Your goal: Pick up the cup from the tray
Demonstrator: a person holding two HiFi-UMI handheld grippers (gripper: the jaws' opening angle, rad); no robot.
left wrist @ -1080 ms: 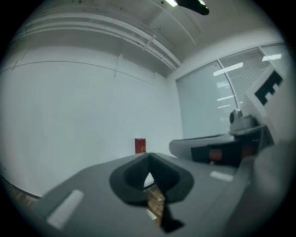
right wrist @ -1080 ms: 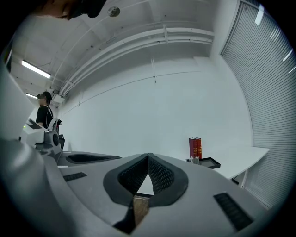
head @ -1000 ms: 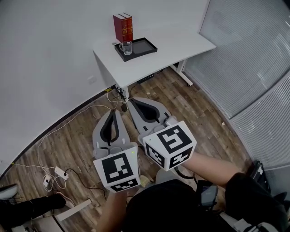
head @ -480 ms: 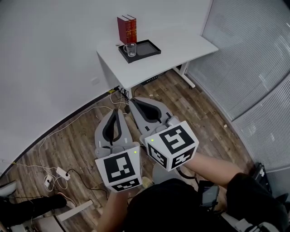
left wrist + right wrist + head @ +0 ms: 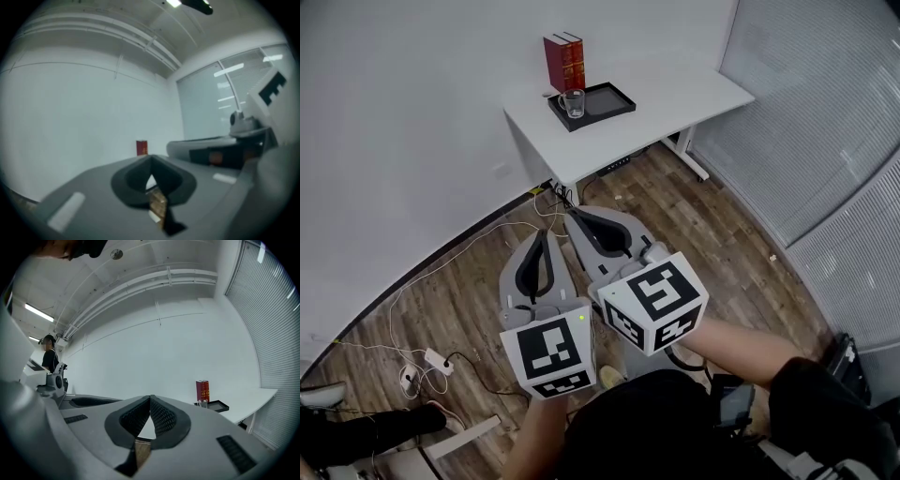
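1. Desk (image 5: 675, 108), white: sits slightly further right in the head view than a second ago; both grippers are placed much as before.
2. Left gripper (image 5: 542, 234): jaws pressed together, nothing between them.
3. Right gripper (image 5: 573, 216): jaws pressed together, empty, just beside the left.
4. Cup (image 5: 574, 103), clear glass: upright in the left end of the black tray (image 5: 614, 96), well apart from both grippers.
5. Red books (image 5: 563, 62): upright just behind the tray.

cup (image 5: 573, 103): 1 | tray (image 5: 615, 97): 1 | books (image 5: 562, 64): 2 | table (image 5: 675, 98): 1 | grippers (image 5: 546, 236) (image 5: 578, 216): 2
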